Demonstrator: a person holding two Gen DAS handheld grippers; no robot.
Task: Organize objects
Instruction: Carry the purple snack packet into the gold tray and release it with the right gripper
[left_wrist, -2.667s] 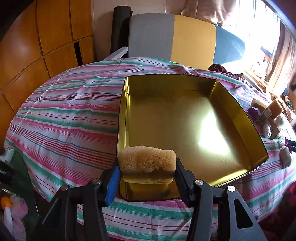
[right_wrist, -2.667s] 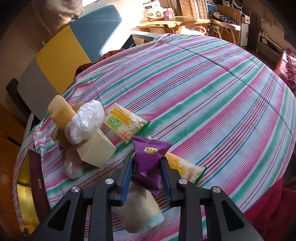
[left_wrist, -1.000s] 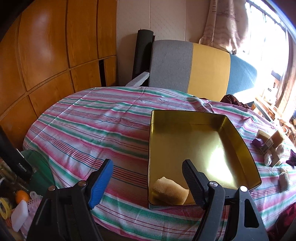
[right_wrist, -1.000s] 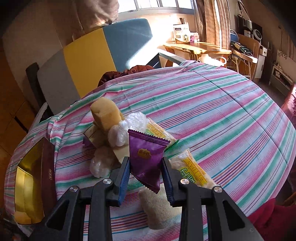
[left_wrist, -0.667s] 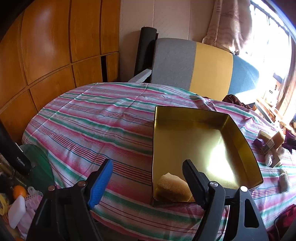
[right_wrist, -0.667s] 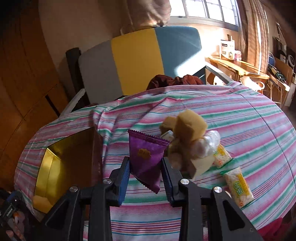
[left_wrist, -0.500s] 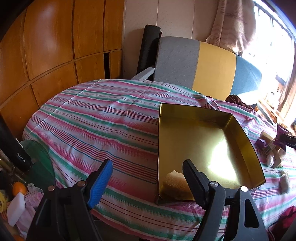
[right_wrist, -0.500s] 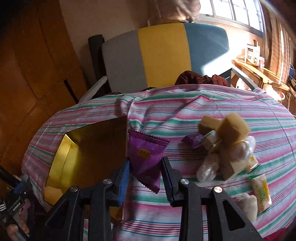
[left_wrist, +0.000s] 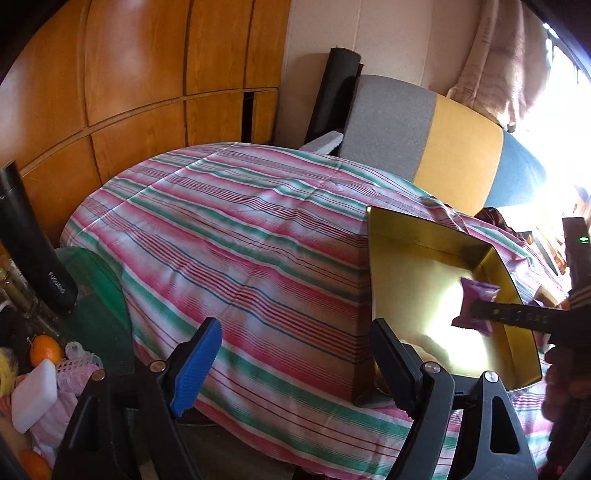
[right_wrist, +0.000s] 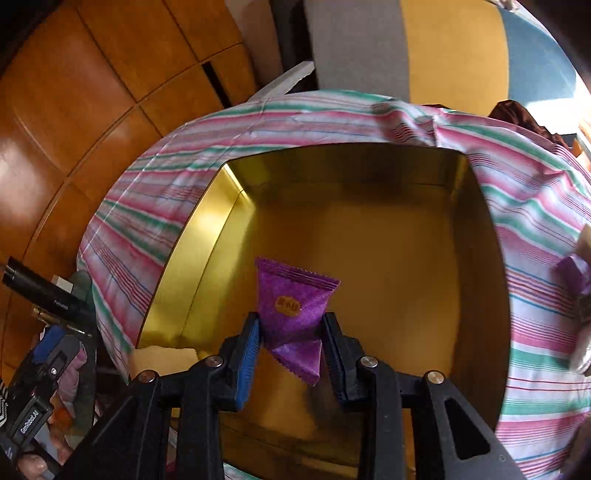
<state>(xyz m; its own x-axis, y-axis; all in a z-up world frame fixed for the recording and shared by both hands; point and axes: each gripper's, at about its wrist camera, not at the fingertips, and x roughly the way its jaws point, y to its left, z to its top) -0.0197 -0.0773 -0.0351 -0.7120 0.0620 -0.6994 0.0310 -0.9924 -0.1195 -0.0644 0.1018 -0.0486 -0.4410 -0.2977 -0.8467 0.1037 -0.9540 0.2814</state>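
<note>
The right gripper (right_wrist: 291, 328), black with blue ribbed pads, is clamped on a purple foil snack packet with a gold oval label (right_wrist: 291, 310). It holds the packet upright over the open gold-coloured rectangular metal tin (right_wrist: 207, 221), above the tin's floor and towards its near wall. In the left wrist view the same packet (left_wrist: 476, 306) hangs over the tin (left_wrist: 406, 258), pinched at the end of the right gripper (left_wrist: 480, 314) that reaches in from the right edge, with a person's hand (left_wrist: 565, 384) dimly visible behind it.

The left gripper (left_wrist: 295, 354) hovers over the near edge of the round table covered in a pink, green and white striped cloth (left_wrist: 240, 240), just left of the tin. Its jaws stand wide apart and have just been opening further, with nothing between them.

A pale yellow sponge-like block (right_wrist: 162, 360) lies in the tin's near left corner; in the left wrist view it is mostly hidden behind the right-hand finger and washed out by glare, so its shape is hard to make out there.

At the far right of the right wrist view, another small purple packet (right_wrist: 572, 273) and pale items lie on the cloth (right_wrist: 535, 258) outside the tin, cut off by the frame. A grey, yellow and blue upholstered chair back (left_wrist: 443, 147) stands behind the table against orange wooden wall panels (left_wrist: 129, 74).
</note>
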